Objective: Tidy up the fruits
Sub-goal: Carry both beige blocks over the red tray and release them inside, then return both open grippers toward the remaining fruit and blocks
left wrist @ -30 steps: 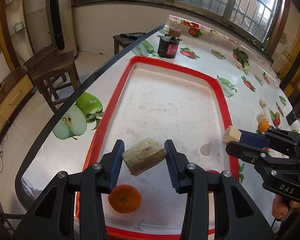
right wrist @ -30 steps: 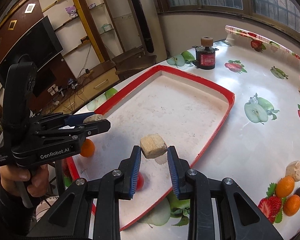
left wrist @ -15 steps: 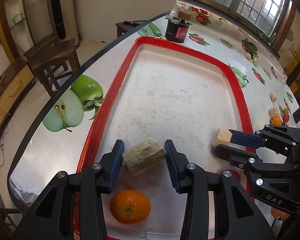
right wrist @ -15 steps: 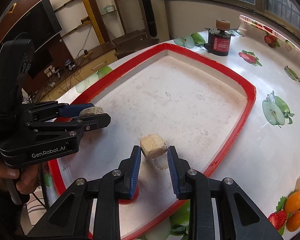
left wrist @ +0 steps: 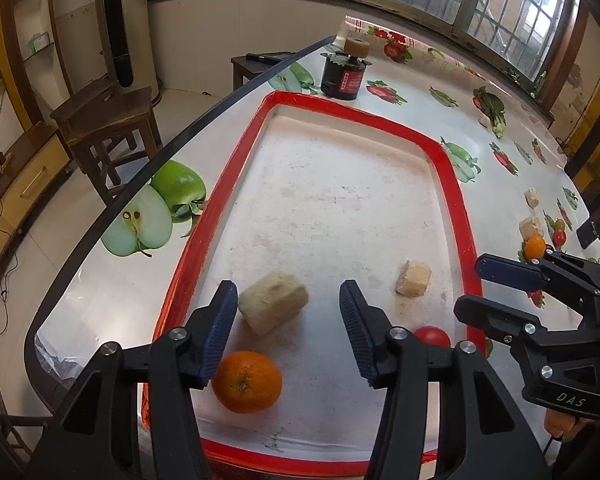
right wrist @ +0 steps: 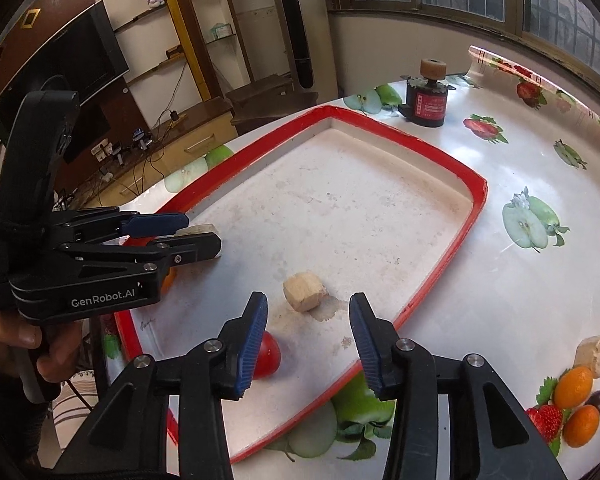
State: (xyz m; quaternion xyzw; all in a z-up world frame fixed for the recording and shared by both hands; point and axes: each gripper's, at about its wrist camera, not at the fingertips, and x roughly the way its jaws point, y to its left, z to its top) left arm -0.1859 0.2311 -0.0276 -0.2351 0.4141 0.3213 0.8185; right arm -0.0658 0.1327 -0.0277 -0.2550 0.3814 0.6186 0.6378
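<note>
A red-rimmed white tray (left wrist: 236, 184) lies on the fruit-print table. In the left wrist view my left gripper (left wrist: 286, 312) is open over a large pale sugarcane chunk (left wrist: 273, 301) lying on the tray, with an orange (left wrist: 247, 387) just below it. A smaller chunk (left wrist: 413, 278) and a red tomato (left wrist: 432, 336) lie to the right. My right gripper (right wrist: 308, 320) is open just behind the small chunk (right wrist: 305, 291), with the tomato (right wrist: 266, 356) beside its left finger. The right gripper also shows in the left view (left wrist: 488, 288), the left gripper in the right view (right wrist: 192, 232).
A black jar (left wrist: 345, 76) with a cork-like disc on top stands beyond the tray's far end. Loose pale chunks (left wrist: 531, 227) and small oranges (right wrist: 574, 387) lie on the table right of the tray. Wooden stools (left wrist: 104, 120) stand off the table's left edge.
Both grippers have opened and let go of their sugarcane chunks, which now lie on the tray floor. Both grippers have drawn back a little.
</note>
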